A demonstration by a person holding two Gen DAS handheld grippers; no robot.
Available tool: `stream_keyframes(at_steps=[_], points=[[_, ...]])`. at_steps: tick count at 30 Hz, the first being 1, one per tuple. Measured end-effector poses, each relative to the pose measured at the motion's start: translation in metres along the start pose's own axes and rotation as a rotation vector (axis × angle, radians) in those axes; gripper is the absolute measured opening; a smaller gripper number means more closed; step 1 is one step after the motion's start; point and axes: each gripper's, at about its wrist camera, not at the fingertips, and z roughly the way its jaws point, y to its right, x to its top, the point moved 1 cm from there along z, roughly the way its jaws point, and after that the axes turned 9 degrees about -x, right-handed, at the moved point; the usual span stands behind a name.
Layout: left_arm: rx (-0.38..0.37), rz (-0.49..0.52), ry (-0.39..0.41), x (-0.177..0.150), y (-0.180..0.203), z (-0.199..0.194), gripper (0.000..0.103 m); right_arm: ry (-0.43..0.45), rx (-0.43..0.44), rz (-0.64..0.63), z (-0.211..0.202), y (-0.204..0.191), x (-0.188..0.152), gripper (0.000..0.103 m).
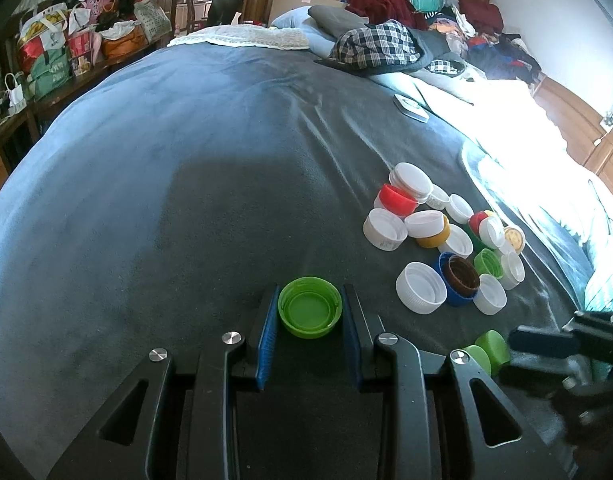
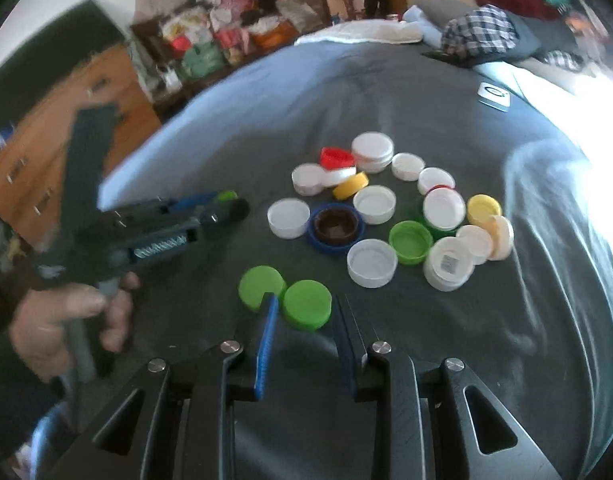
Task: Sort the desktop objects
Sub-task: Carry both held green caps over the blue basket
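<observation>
Clamped between the blue pads of the left gripper [image 1: 309, 312] sits a green cap [image 1: 310, 306], hollow side up, the jaws drawn in tight against its rim. It is held just over the grey blanket [image 1: 186, 160] that covers the bed. Right of this cap, near the frame's edge, two more green caps [image 1: 488, 350] lie touching each other, and the right gripper [image 2: 306, 312] has closed on one of them [image 2: 307, 309], its pads pressing that cap's sides; the neighbour [image 2: 261, 287] lies just left of the left pad, top up. Beyond the held cap and to its right lies the heap of loose caps [image 1: 446, 240], mostly white, with red, yellow, green and a blue one holding a brown one. Farther off from the heap, a small white card [image 1: 411, 107] rests on the blanket. A person's hand [image 2: 66, 320] grips the left gripper's handle.
</observation>
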Motion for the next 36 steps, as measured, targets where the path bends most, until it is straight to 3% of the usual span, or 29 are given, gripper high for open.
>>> stream_keyframes(at_steps=[5, 7, 8, 12, 14, 15, 17, 23, 28, 36], points=[[-0.003, -0.003, 0.001, 0.000, -0.001, 0.000, 0.025, -0.003, -0.045, -0.035, 0.008, -0.003, -0.006, 0.030], [-0.007, -0.006, 0.001, 0.000, -0.001, 0.001, 0.025, 0.019, -0.034, -0.019, 0.010, -0.001, -0.004, 0.037], [-0.007, -0.007, 0.000, 0.001, -0.001, 0.001, 0.025, 0.019, -0.029, -0.012, 0.013, 0.000, -0.004, 0.045], [-0.002, -0.003, -0.001, 0.001, -0.002, 0.001, 0.025, 0.025, -0.032, 0.004, 0.020, 0.000, -0.001, 0.048], [0.002, 0.001, -0.001, 0.001, -0.002, 0.001, 0.025, 0.018, -0.042, -0.002, 0.021, -0.001, -0.001, 0.043], [0.007, 0.006, -0.002, 0.002, -0.002, 0.001, 0.025, 0.015, -0.059, 0.000, 0.019, -0.002, -0.002, 0.033], [0.021, 0.016, 0.004, 0.002, 0.001, -0.002, 0.025, 0.012, -0.069, 0.021, 0.013, 0.002, -0.002, 0.032], [0.027, 0.046, 0.034, 0.002, 0.025, -0.035, 0.025, 0.054, -0.122, 0.064, -0.043, 0.020, -0.010, 0.032], [-0.010, 0.108, 0.076, 0.000, 0.082, -0.079, 0.025, 0.120, -0.180, 0.096, -0.108, 0.039, -0.022, 0.032], [-0.099, 0.215, 0.096, 0.002, 0.184, -0.115, 0.025, 0.204, -0.273, 0.191, -0.201, 0.081, -0.059, 0.033]])
